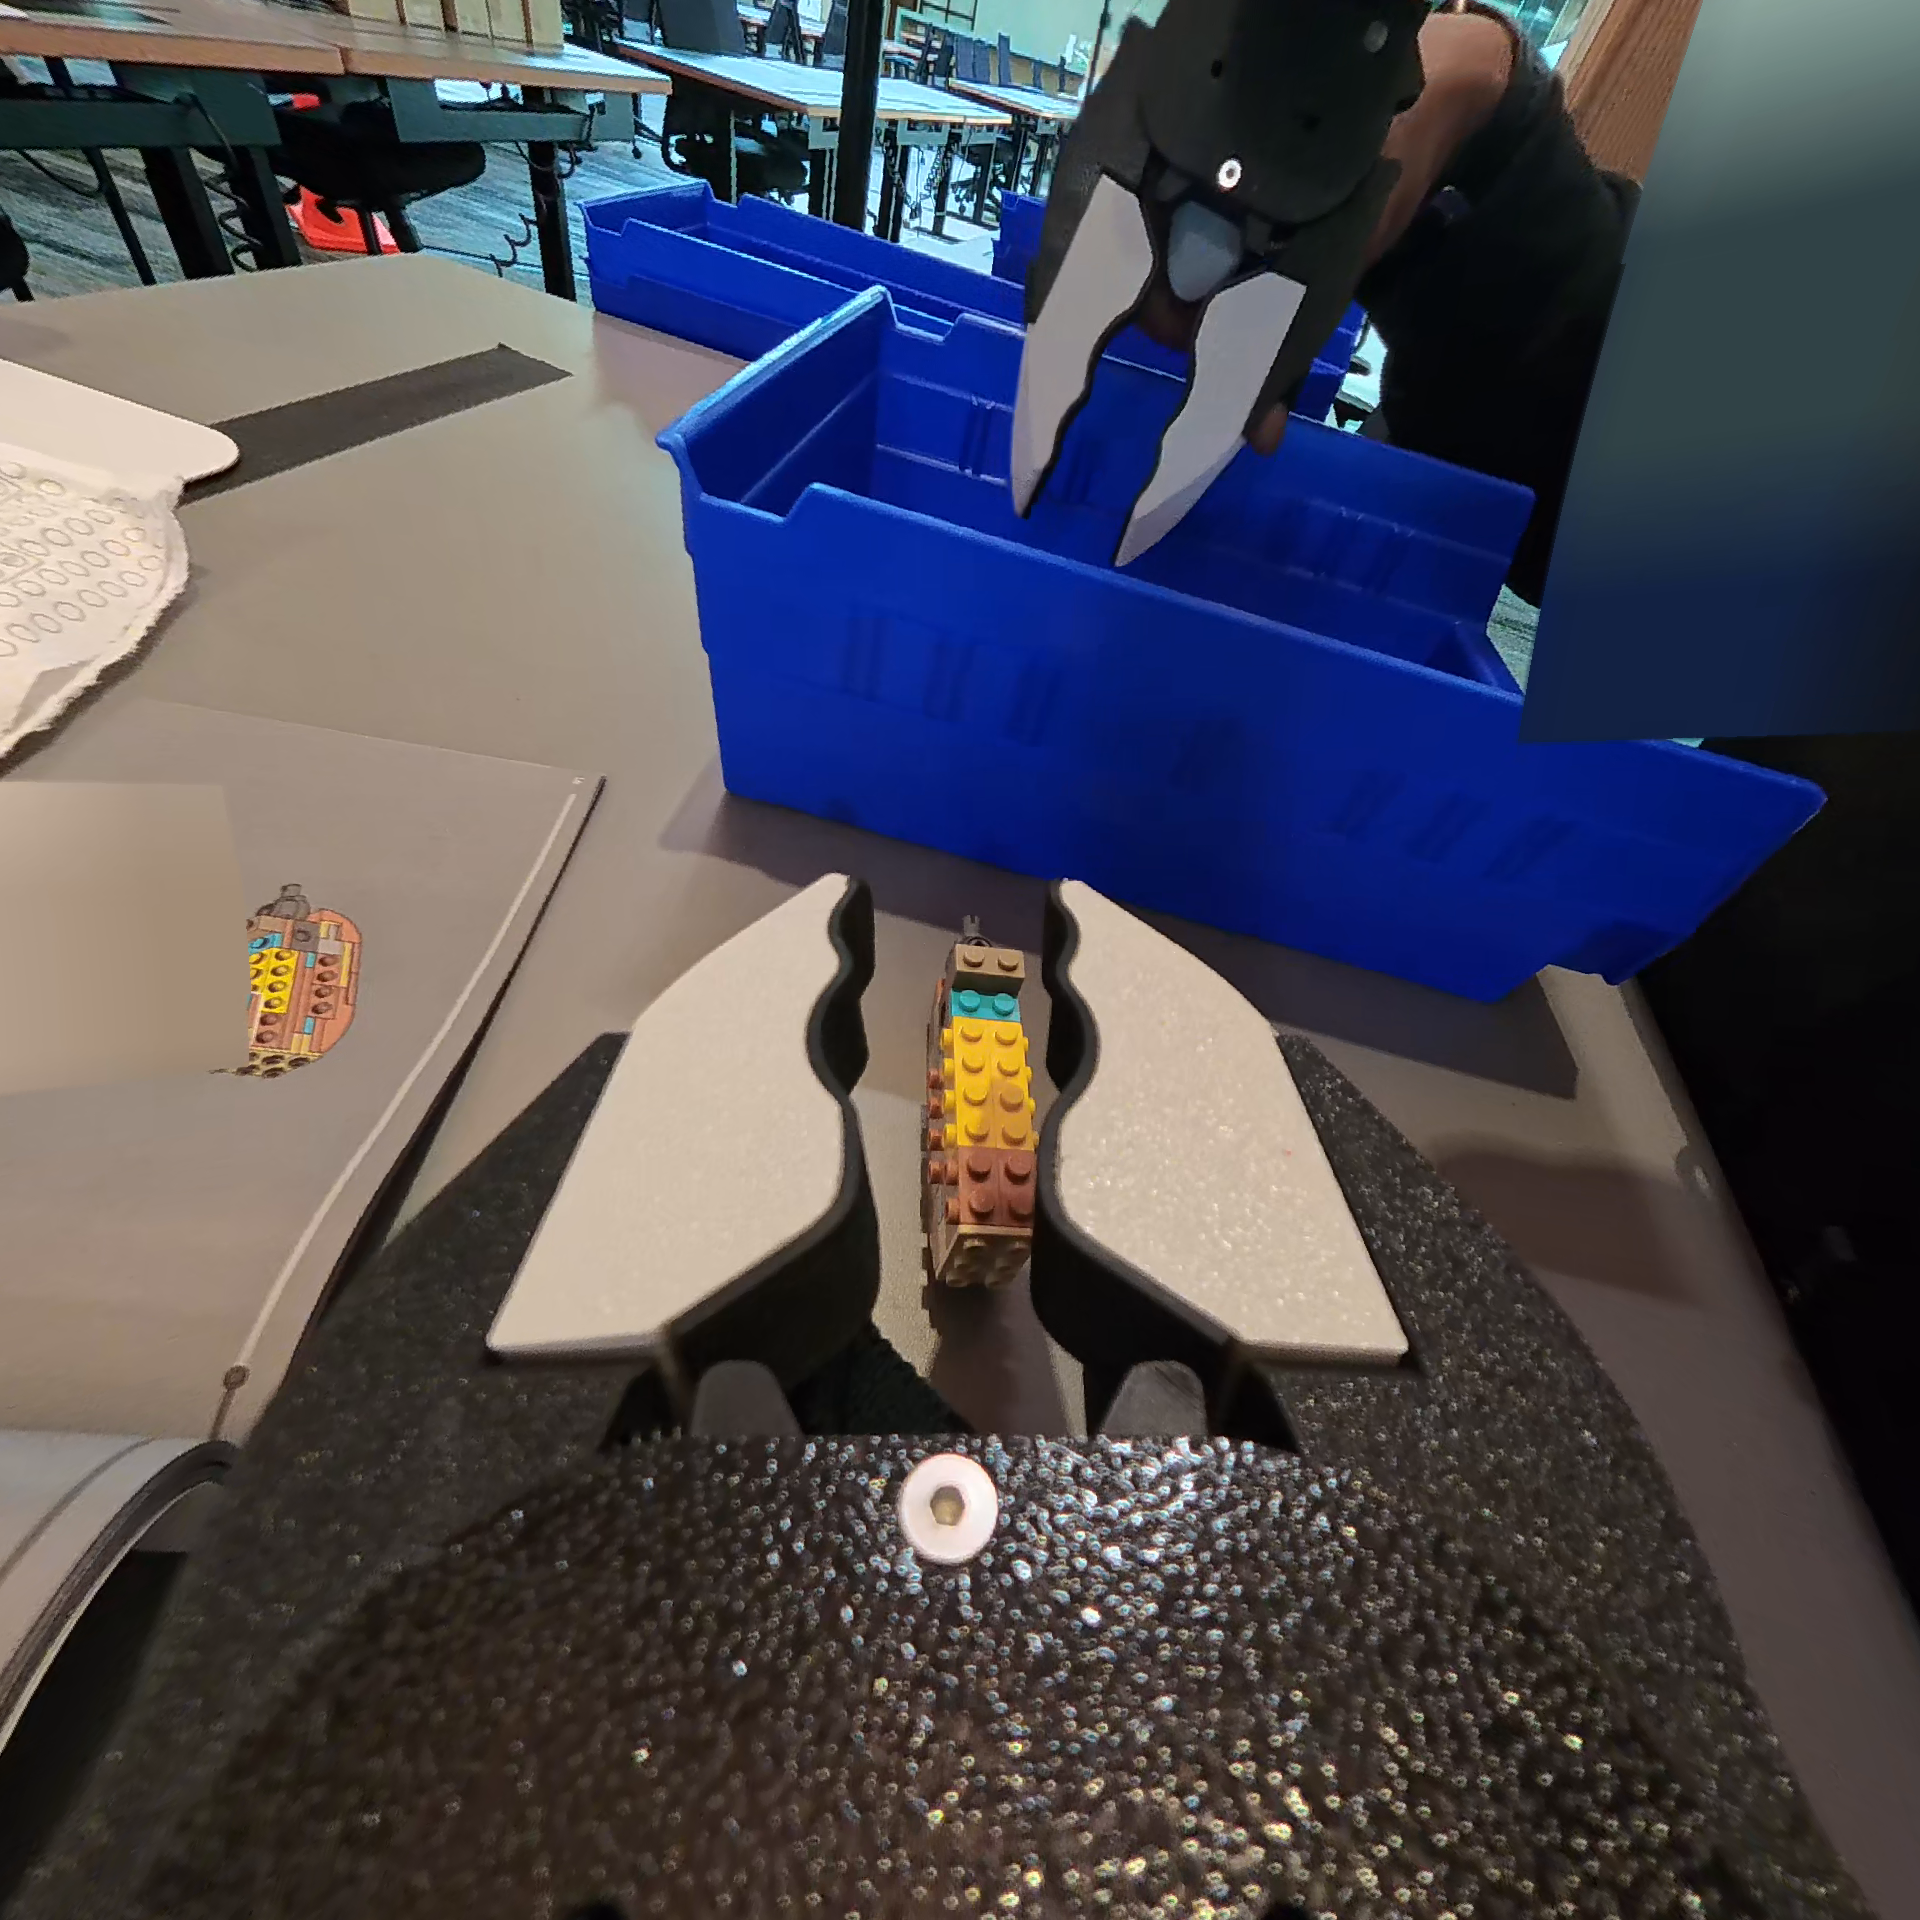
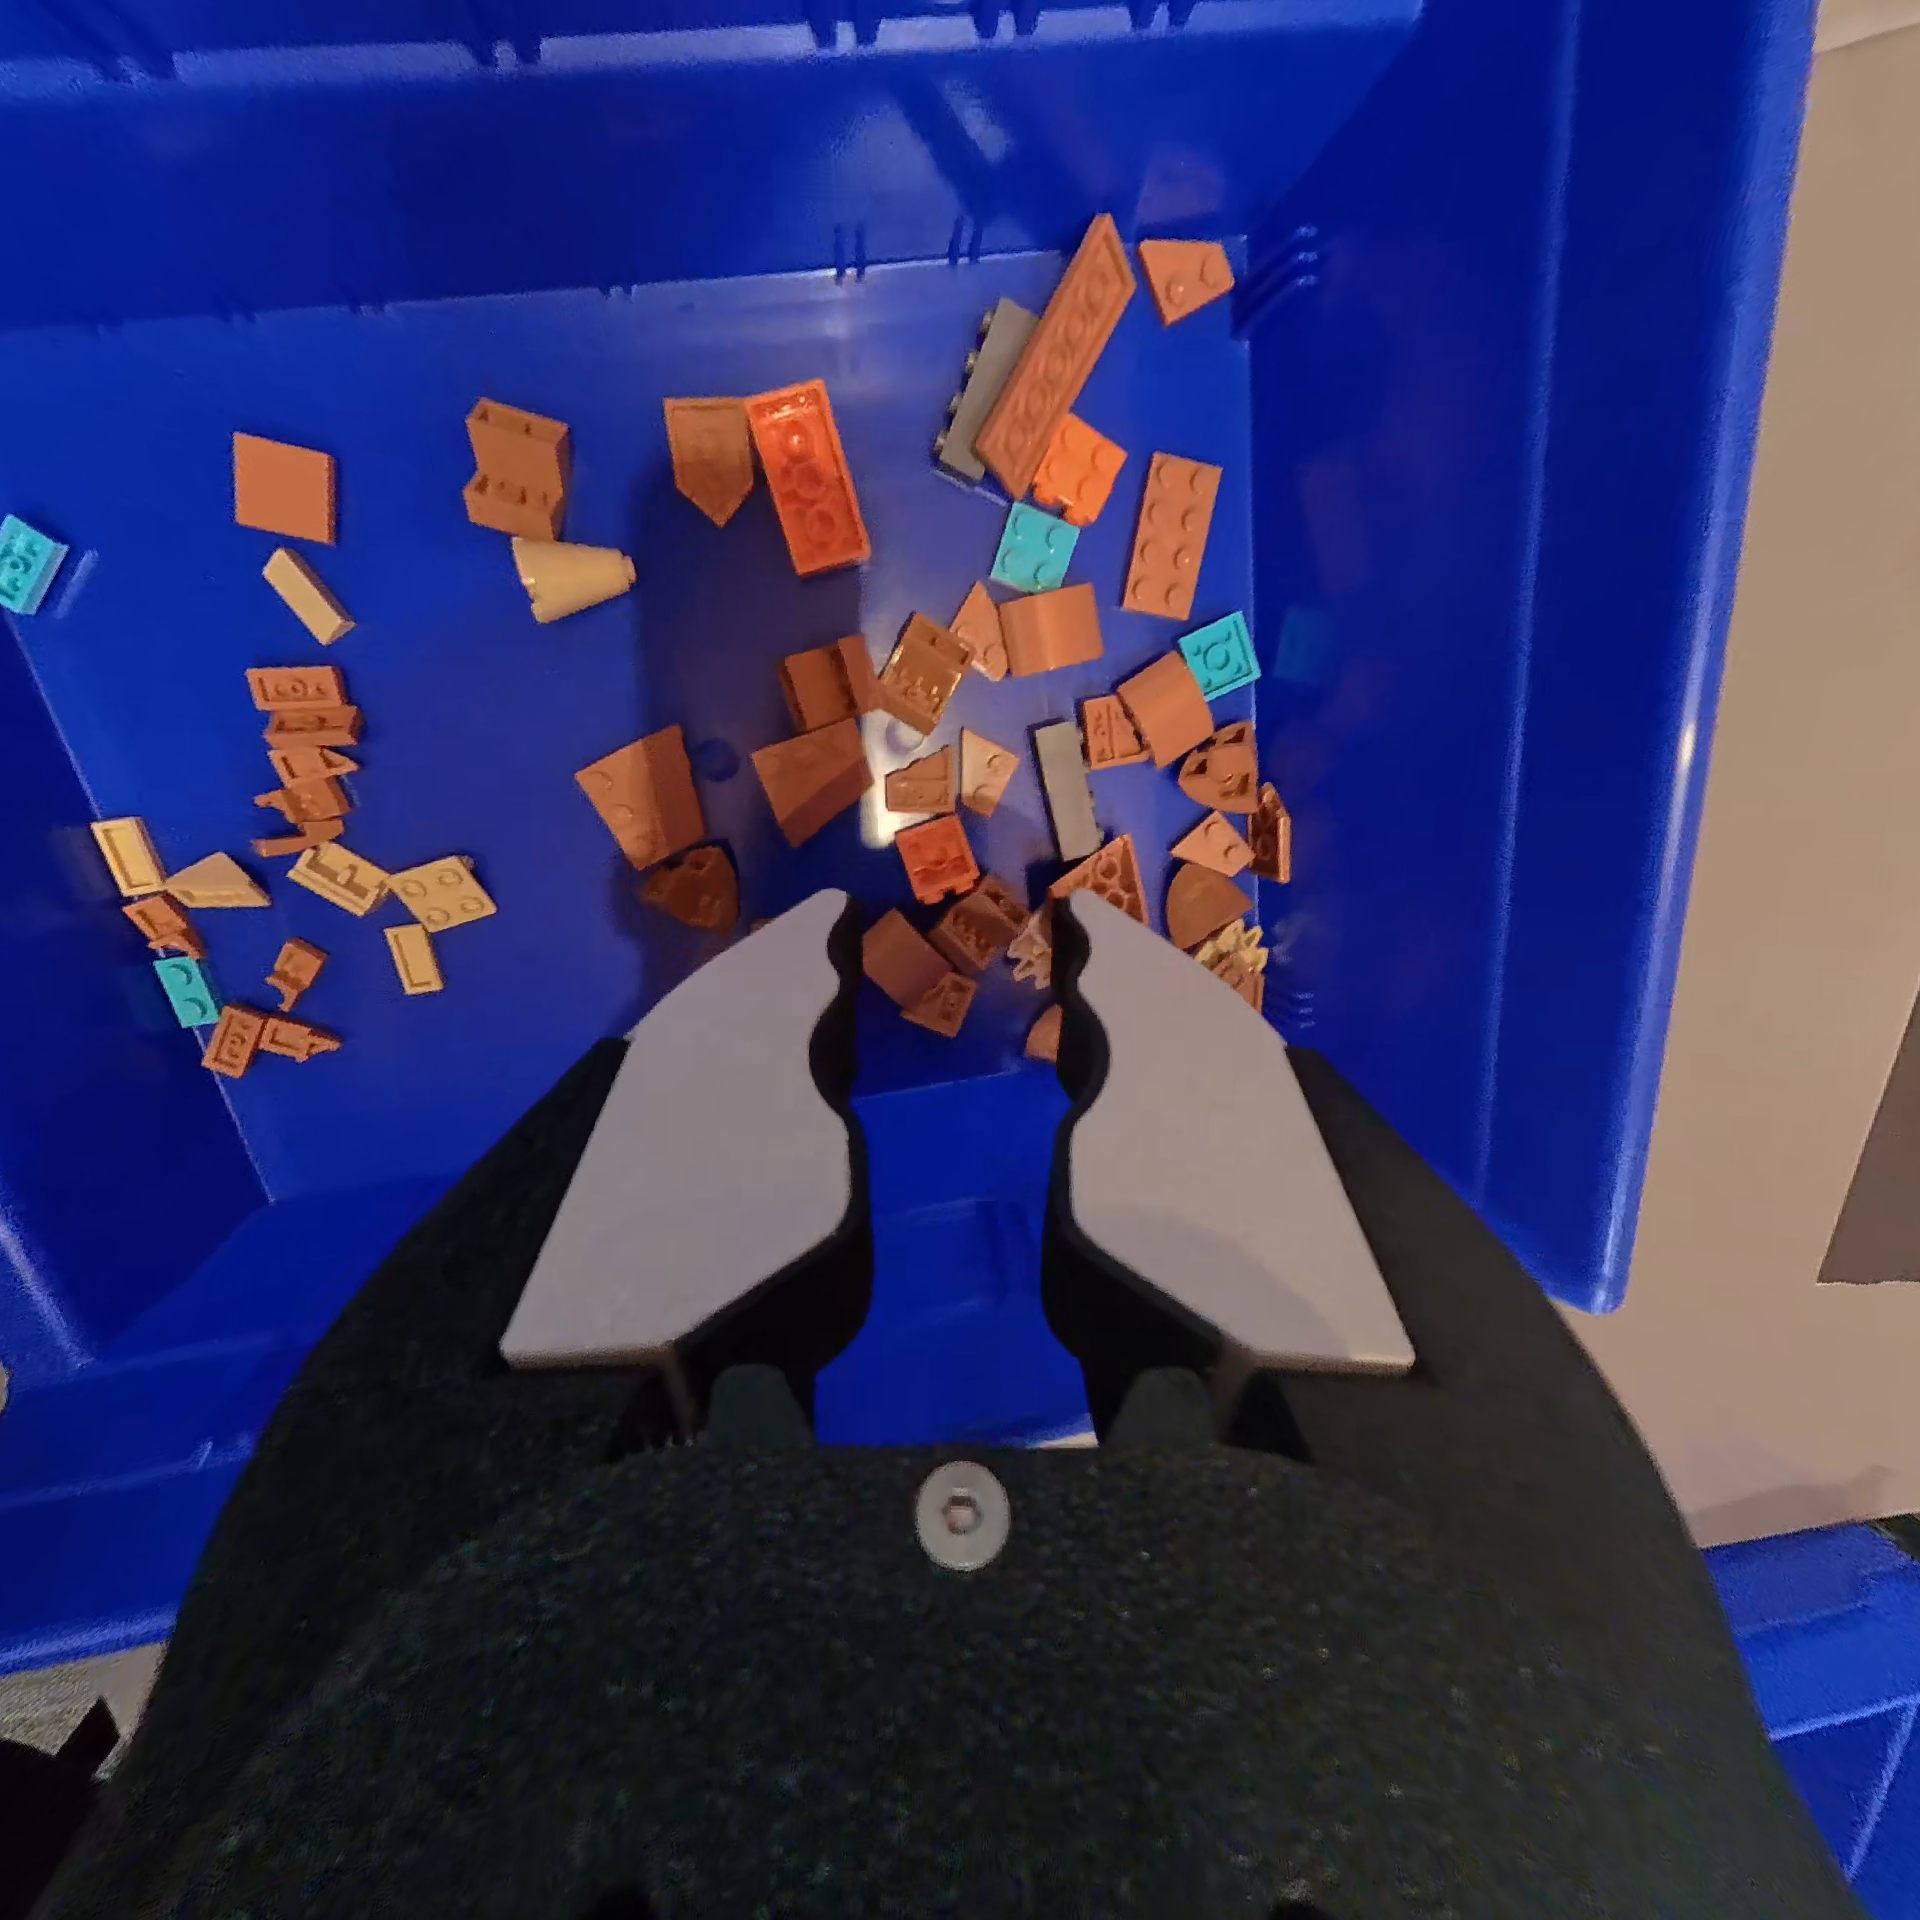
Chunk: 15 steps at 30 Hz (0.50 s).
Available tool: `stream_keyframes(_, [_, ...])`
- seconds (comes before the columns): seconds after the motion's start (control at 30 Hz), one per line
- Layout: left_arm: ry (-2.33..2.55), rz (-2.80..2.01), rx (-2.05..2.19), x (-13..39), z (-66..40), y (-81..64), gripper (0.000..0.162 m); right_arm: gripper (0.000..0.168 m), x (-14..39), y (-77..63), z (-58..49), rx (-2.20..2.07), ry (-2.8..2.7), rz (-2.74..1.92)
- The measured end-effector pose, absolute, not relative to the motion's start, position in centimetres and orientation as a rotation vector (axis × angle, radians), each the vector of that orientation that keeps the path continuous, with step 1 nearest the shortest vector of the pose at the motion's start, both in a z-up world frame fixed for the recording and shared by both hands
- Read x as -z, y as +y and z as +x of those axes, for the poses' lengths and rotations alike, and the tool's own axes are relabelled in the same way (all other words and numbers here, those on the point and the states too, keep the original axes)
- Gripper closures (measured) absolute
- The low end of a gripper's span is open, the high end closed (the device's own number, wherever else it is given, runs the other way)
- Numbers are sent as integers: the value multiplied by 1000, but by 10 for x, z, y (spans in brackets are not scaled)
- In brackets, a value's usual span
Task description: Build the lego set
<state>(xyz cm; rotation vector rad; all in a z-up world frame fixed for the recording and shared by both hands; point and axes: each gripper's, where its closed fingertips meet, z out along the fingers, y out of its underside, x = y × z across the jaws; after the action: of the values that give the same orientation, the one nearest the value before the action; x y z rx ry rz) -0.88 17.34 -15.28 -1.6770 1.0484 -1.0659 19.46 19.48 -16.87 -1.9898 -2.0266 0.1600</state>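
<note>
The left gripper (image 1: 951, 909) was held low over the grey table (image 1: 468, 582), its jaws parted. The part-built lego model (image 1: 982, 1107) lay on the table between the two grey fingers (image 1: 717, 1122). The model's right side was seen touching or almost touching the right finger; whether it was gripped cannot be told. A clear gap was left on its left side. The model was made up of brown, yellow, teal and grey-brown studded layers.

At 12 o'clock from the model, a blue bin (image 1: 1143, 727) was set on the table. The right gripper (image 1: 1075, 535) was pointed down into this bin, its jaws parted and nothing held between them.

In the right wrist view, the right gripper (image 2: 956, 909) was seen above the bin floor (image 2: 436, 332), jaws apart and empty. Loose bricks (image 2: 821, 769) in brown, orange, tan and teal were scattered over the floor. The densest cluster was found at 12 to 2 o'clock from the fingertips. A long brown plate (image 2: 1060, 353) was propped near the right wall of the bin.

At 9 o'clock from the model, an instruction booklet (image 1: 260, 1039) was laid open, showing a coloured picture of the model (image 1: 301, 982). No legible writing or brand mark was visible. A torn white bag (image 1: 73, 582) printed with small rings was placed at 10 o'clock.
</note>
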Motion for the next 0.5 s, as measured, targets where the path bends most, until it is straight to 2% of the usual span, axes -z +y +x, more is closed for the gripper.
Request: stream_keyframes(0.5, [1041,-1684,1072,153,-9,174,131,137,168,188,208,-103,-2086,-2006])
